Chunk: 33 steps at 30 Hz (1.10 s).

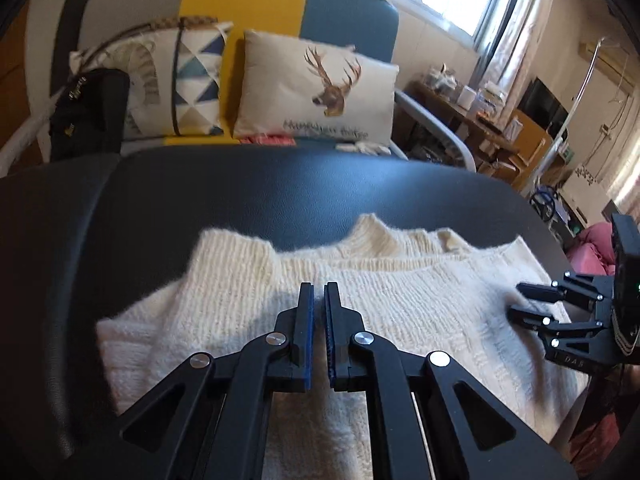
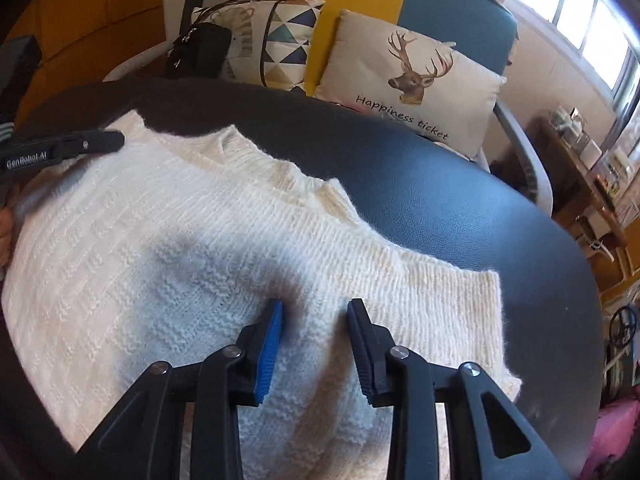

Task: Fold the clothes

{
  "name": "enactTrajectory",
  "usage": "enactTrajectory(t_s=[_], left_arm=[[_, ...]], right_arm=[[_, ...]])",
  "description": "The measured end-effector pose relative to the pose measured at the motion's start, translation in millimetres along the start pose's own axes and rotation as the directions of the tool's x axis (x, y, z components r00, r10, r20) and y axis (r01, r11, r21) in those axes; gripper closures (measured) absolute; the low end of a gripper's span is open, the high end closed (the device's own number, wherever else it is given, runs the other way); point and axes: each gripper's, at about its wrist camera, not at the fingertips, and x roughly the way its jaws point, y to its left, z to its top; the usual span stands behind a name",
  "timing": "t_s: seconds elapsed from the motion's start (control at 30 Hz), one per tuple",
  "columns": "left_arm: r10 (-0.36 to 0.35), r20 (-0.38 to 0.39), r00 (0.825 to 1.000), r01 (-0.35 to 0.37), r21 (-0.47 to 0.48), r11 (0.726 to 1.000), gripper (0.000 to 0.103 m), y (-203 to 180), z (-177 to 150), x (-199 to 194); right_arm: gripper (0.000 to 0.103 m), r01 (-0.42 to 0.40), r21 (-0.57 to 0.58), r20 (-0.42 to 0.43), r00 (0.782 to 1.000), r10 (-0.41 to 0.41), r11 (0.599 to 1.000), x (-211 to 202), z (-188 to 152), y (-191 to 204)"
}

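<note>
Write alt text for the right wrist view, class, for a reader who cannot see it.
A cream knitted sweater lies spread on a dark table, with the right gripper just above it, jaws apart on either side of a raised ridge of the knit. The left gripper reaches onto the sweater's far left corner. Behind the table, a deer-print cushion rests on a sofa.

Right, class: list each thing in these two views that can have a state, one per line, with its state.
cream sweater: lying on the table, partly folded, collar away from the cameras
left gripper: fingers shut, over the sweater; whether knit is pinched is unclear
right gripper: fingers open, sweater between them
black table: sweater resting on it
deer cushion: propped upright on the sofa
</note>
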Motion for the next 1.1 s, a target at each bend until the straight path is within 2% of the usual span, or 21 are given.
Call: enactTrajectory(t_s=[0.1, 0.13, 0.23, 0.37, 0.4, 0.43, 0.67, 0.8, 0.87, 0.93, 1.0, 1.03, 1.1], left_arm=[[-0.008, -0.022, 1.000, 0.008, 0.005, 1.000, 0.099, 0, -5, 9], [-0.015, -0.018, 1.000, 0.015, 0.001, 1.000, 0.099, 0, -5, 9], [-0.028, -0.010, 1.000, 0.028, -0.019, 0.999, 0.099, 2, -6, 7], [-0.031, -0.013, 0.999, 0.030, -0.013, 0.999, 0.098, 1, -8, 8], [-0.030, -0.016, 0.999, 0.030, -0.012, 0.999, 0.098, 0, -8, 9], [-0.031, -0.017, 0.999, 0.031, -0.013, 0.999, 0.098, 0, -9, 9], [-0.045, -0.020, 0.999, 0.044, -0.025, 0.999, 0.098, 2, -11, 10], [-0.034, -0.021, 0.999, 0.034, -0.012, 0.999, 0.098, -1, -12, 11], [-0.029, -0.021, 0.999, 0.029, -0.006, 1.000, 0.098, -2, -13, 11], [-0.023, -0.021, 1.000, 0.023, -0.002, 1.000, 0.097, -2, -13, 11], [-0.021, -0.022, 1.000, 0.021, -0.002, 1.000, 0.096, -3, -14, 10], [-0.020, -0.020, 1.000, 0.020, -0.002, 1.000, 0.095, -4, -14, 9], [-0.018, -0.016, 1.000, 0.018, -0.003, 1.000, 0.095, -4, -14, 7]], right_arm=[[0.067, -0.171, 0.105, 0.040, 0.985, 0.167, 0.980, -13, 14, -3], [0.062, -0.212, 0.118, 0.054, 0.977, 0.207, 0.970, -16, 18, -1], [0.062, -0.294, 0.115, 0.050, 0.956, 0.290, 0.949, -7, 37, 13], [0.061, -0.289, 0.129, -0.059, 0.953, 0.298, 0.949, 28, 51, 37], [0.057, -0.283, 0.130, -0.064, 0.954, 0.293, 0.950, 33, 50, 38], [0.052, -0.270, 0.132, -0.064, 0.958, 0.280, 0.954, 37, 51, 40], [0.047, -0.270, 0.255, -0.004, 0.960, 0.280, 0.928, 34, 40, 37], [0.047, -0.219, 0.190, -0.014, 0.974, 0.226, 0.957, 35, 42, 48], [0.052, -0.178, 0.145, -0.026, 0.983, 0.184, 0.973, 33, 43, 56], [0.067, -0.154, 0.120, -0.022, 0.987, 0.158, 0.981, 29, 44, 63], [0.075, -0.143, 0.107, -0.006, 0.989, 0.145, 0.984, 26, 44, 67], [0.092, -0.139, 0.105, 0.002, 0.990, 0.139, 0.985, 25, 44, 68], [0.097, -0.138, 0.125, 0.020, 0.990, 0.136, 0.983, 20, 46, 62]])
